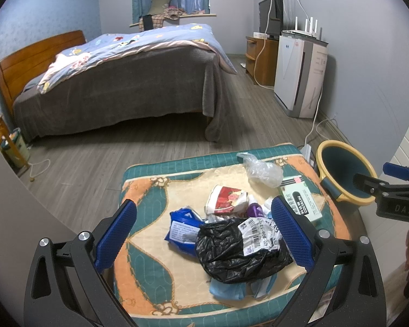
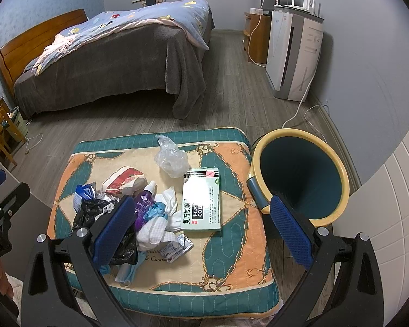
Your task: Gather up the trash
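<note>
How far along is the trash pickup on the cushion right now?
Nothing looks done: what shows of the inside of the bin looks empty. Nothing is in hand; the left gripper and right gripper are both open above the cushion. Everything is left: the black bag, blue packet, clear plastic bag, green box, purple bottle and white tissues.

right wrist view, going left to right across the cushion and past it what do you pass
black bag → purple bottle → white tissue → green box → bin
</note>
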The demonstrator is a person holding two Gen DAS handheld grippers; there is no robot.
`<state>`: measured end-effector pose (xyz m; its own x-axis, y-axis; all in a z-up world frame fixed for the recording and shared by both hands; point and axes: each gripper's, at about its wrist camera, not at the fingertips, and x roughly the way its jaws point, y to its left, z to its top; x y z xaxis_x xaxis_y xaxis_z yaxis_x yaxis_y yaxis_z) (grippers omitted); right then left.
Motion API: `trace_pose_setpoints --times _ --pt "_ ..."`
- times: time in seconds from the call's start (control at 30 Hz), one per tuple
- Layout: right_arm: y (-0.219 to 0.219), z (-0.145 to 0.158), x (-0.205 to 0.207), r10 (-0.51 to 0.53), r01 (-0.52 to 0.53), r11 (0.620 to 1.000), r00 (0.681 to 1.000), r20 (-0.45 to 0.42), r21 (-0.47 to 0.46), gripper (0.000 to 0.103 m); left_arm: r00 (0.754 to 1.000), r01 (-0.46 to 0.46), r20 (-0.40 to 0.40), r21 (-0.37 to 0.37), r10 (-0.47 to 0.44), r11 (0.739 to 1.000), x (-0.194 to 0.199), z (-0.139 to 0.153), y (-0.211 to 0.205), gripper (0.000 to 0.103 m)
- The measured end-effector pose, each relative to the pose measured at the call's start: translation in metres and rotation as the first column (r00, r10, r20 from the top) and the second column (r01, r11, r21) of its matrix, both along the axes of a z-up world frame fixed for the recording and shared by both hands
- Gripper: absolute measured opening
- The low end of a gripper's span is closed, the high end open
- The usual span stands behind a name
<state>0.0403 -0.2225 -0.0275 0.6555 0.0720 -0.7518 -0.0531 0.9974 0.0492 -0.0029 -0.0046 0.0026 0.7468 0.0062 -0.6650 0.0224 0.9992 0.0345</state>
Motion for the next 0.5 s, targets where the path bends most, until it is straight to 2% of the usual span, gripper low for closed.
trace_pose_setpoints --times 0.5 --pt "0.0045 -0.0032 0.0004 -0.012 0.012 1.0 1.0 -0.006 -0.019 0.097 1.0 -0.01 -0.02 0.014 0.011 1.0 0.0016 -0.0062 -0.001 0.098"
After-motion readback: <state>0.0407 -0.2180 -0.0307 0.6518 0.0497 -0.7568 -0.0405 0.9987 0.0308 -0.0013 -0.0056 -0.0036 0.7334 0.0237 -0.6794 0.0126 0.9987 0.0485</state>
